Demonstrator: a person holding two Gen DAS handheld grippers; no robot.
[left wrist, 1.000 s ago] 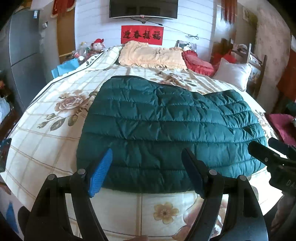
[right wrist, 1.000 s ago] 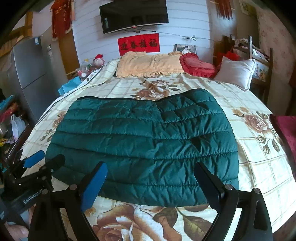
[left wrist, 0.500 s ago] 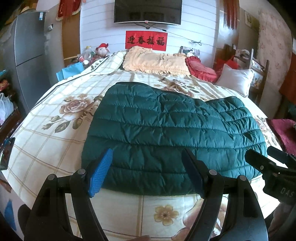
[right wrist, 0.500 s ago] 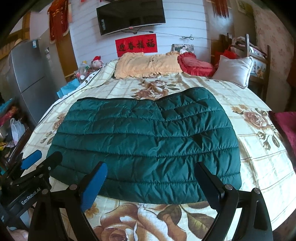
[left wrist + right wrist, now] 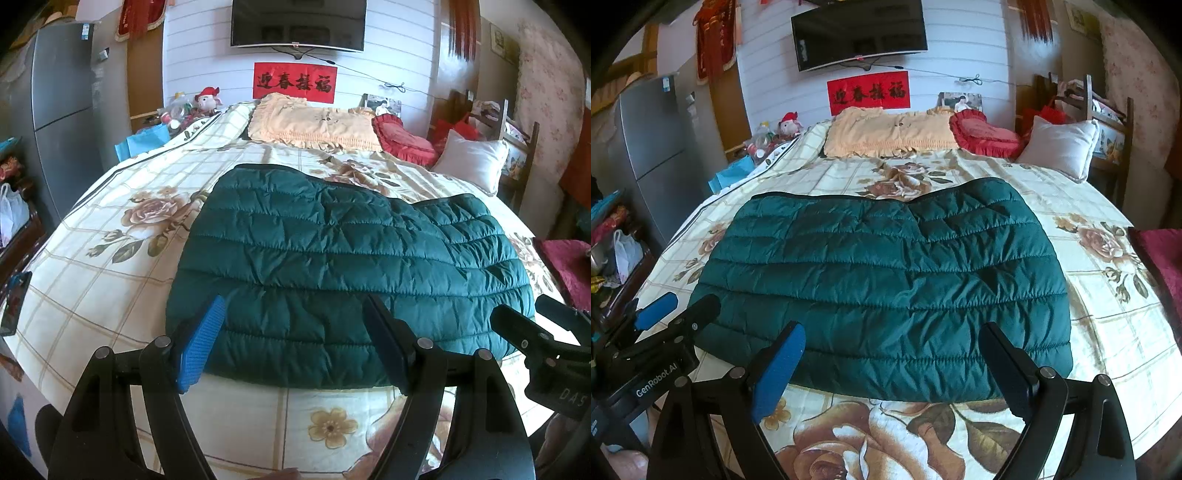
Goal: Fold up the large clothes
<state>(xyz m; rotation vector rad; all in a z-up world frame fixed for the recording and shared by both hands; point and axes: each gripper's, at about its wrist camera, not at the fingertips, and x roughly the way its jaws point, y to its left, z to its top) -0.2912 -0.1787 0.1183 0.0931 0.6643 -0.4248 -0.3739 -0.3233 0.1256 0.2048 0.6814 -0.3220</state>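
Both views have lifted slightly, so more bed (image 5: 74, 295) shows below the quilted green jacket (image 5: 332, 266), which lies flat and folded on the floral sheet. Left tongs (image 5: 291, 343) and right tongs (image 5: 890, 373) hover wide apart, empty, their handles cut off.

A floral bedspread (image 5: 110, 258) covers the bed; a TV (image 5: 298, 23) hangs on the white wall above a red banner (image 5: 294, 82) (grey fridge (image 5: 61, 107) at left).
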